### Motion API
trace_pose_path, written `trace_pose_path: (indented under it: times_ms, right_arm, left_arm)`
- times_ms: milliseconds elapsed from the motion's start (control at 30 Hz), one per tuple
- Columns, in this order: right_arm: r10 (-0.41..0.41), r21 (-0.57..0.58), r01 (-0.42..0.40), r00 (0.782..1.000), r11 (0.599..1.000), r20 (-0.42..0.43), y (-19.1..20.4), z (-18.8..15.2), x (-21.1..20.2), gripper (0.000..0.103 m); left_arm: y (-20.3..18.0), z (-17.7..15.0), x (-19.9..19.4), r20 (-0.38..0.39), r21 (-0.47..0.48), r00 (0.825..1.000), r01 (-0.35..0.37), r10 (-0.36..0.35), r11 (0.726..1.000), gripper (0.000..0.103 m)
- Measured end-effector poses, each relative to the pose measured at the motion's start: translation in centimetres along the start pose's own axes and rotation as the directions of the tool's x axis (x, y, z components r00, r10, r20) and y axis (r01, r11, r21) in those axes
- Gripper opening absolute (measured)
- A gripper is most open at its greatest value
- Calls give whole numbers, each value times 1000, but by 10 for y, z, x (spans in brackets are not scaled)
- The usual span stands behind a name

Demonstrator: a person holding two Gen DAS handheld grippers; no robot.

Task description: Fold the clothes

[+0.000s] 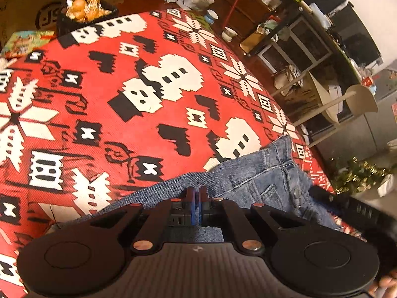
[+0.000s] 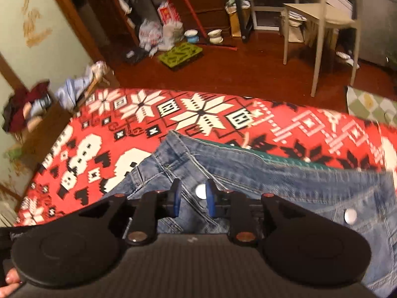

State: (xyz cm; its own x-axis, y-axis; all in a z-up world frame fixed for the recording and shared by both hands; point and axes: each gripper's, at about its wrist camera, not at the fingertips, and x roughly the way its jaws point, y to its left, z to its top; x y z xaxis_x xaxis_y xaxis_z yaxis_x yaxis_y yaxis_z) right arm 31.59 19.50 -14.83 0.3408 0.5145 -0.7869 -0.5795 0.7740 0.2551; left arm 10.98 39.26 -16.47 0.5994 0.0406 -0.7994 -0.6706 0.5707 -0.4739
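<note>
A blue denim garment [image 1: 260,181] lies on a red, white and black patterned cloth [image 1: 99,87] at its near right part. My left gripper [image 1: 197,193] is shut with its fingertips at the denim's near edge; whether fabric is pinched between them is hidden. In the right wrist view the denim [image 2: 260,173] shows seams and metal snap buttons, with a green lining along its far edge. My right gripper [image 2: 191,193] is open just above the denim, a snap button between its fingers.
A basket of oranges [image 1: 86,10] and a cardboard box [image 1: 22,7] stand at the cloth's far left. Beyond the cloth are a wooden floor, a white chair [image 2: 327,19], bowls [image 2: 214,36], bags and shelves. A pile of clothes [image 2: 27,109] lies at the left.
</note>
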Motion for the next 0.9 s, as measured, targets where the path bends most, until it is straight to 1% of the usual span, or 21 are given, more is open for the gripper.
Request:
trace_pose_path:
  times_ms: [133, 167, 233, 300, 367, 400, 567, 667, 767, 833, 900]
  right_arm:
    - [64, 20, -64, 998, 998, 13, 10, 13, -2, 24]
    - [63, 4, -63, 998, 998, 9, 15, 16, 5, 22]
    - [58, -18, -58, 998, 998, -14, 24, 19, 23, 7]
    - [51, -29, -52, 998, 998, -39, 31, 22, 42, 6]
    - [29, -17, -30, 999, 999, -42, 29, 24, 59, 5]
    - [17, -9, -18, 999, 1000, -41, 27, 25, 67, 0]
    - [50, 102, -49, 999, 994, -6, 5, 36, 81, 0]
    - [25, 110, -26, 1000, 994, 18, 3, 38, 80, 0]
    - [22, 132, -25, 1000, 991, 22, 1, 38, 73, 1]
    - [72, 135, -76, 997, 988, 33, 2, 36, 61, 1]
    - [114, 107, -117, 993, 987, 28, 10, 29, 51, 1]
  left_arm:
    - [-1, 0, 4, -3, -6, 1000, -13, 13, 1000, 2]
    - [0, 0, 4, -3, -12, 1000, -15, 15, 1000, 2]
    - [2, 0, 3, -1, -20, 1000, -22, 22, 1000, 2]
    - [4, 0, 3, 3, -27, 999, -37, 37, 999, 2]
    - [5, 0, 3, 3, -28, 999, -39, 39, 999, 2]
    - [5, 0, 3, 3, -29, 999, -40, 40, 999, 2]
    - [2, 0, 3, 9, -9, 999, -49, 49, 999, 3]
    - [4, 2, 3, 4, -24, 999, -42, 42, 999, 3]
    - [5, 2, 2, 5, -34, 999, -46, 47, 998, 2]
    - [7, 3, 1, 7, -53, 999, -42, 43, 998, 1]
    - [10, 4, -1, 13, -76, 999, -28, 29, 997, 1]
